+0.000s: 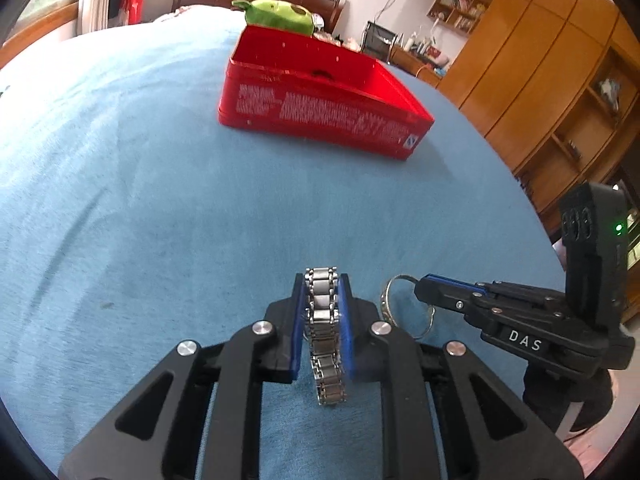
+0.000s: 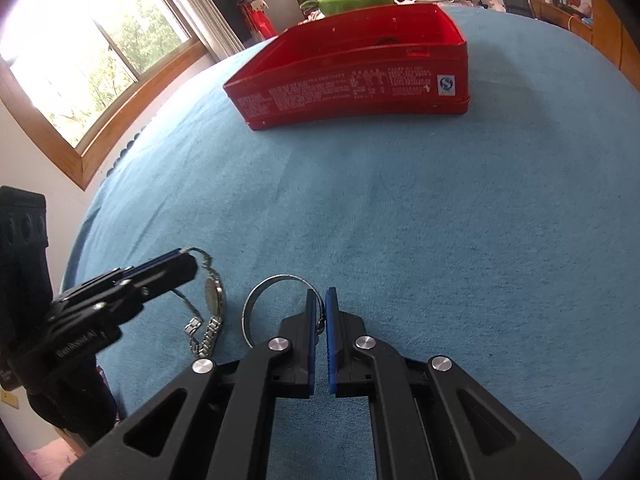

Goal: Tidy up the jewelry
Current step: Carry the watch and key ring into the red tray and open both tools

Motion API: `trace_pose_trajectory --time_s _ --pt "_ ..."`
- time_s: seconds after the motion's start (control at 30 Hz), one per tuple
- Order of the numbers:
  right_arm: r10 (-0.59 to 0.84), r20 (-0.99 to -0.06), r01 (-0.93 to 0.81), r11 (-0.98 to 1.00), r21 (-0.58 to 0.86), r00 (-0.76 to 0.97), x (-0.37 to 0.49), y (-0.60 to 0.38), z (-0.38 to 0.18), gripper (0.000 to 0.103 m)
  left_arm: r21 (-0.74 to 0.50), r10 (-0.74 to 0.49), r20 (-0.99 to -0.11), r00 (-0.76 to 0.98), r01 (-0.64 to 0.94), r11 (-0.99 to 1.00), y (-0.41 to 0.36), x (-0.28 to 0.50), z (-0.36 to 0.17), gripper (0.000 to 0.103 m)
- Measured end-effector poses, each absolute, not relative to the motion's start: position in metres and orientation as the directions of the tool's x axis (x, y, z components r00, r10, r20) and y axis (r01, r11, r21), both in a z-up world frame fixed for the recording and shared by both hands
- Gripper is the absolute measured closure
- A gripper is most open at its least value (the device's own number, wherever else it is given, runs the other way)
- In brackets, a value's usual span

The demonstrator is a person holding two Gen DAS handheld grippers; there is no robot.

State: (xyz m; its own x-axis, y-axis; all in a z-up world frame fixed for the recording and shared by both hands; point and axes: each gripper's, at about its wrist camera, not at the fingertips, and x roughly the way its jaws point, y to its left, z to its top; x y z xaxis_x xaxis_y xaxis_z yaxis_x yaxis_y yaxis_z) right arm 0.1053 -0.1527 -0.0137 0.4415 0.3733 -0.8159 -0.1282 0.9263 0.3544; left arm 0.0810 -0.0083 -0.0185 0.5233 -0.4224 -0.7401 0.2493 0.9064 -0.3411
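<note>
Well, both grippers had their catch: the left gripper (image 1: 323, 280) was clamped on the watch (image 1: 325, 332) band, links dangling, and the right gripper (image 2: 319, 300) pinched the bangle (image 2: 276, 280) by its thin rim. The tin (image 1: 320, 96) sat well apart across the blanket (image 1: 160, 200). Risk was plain: that slim bangle could swivel or slip mid-carry, and the loose watch tail could snag the tin's wall.
</note>
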Motion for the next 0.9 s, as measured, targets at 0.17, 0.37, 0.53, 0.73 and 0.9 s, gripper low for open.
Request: trace_pose_trajectory --time_s 0.17,0.37,0.53,0.73,0.9 --pt "0.394 -0.799 -0.133 0.917 0.377 0.454 0.108 -0.158 -0.007 0.099 -0.347 -0.429 -0.706 0.563 0.253 0.903 -0.002 0.078 0.0 0.089" --pt "0.391 -0.789 -0.147 0.919 0.366 0.475 0.117 -0.161 0.006 0.099 -0.342 -0.431 -0.668 0.607 0.264 0.902 0.001 0.078 0.021 0.089" --pt "0.389 -0.777 -0.165 0.92 0.356 0.494 0.127 -0.163 0.019 0.099 -0.331 -0.43 -0.647 0.63 0.275 0.903 0.0 0.084 0.037 0.089" --pt "0.394 -0.758 -0.176 0.917 0.357 0.519 0.146 -0.17 0.041 0.099 -0.309 -0.413 -0.634 0.654 0.275 0.91 -0.003 0.104 0.058 0.089" --pt "0.394 -0.73 -0.182 0.917 0.355 0.559 0.176 -0.179 0.07 0.099 -0.289 -0.398 -0.624 0.672 0.276 0.917 -0.009 0.134 0.08 0.089"
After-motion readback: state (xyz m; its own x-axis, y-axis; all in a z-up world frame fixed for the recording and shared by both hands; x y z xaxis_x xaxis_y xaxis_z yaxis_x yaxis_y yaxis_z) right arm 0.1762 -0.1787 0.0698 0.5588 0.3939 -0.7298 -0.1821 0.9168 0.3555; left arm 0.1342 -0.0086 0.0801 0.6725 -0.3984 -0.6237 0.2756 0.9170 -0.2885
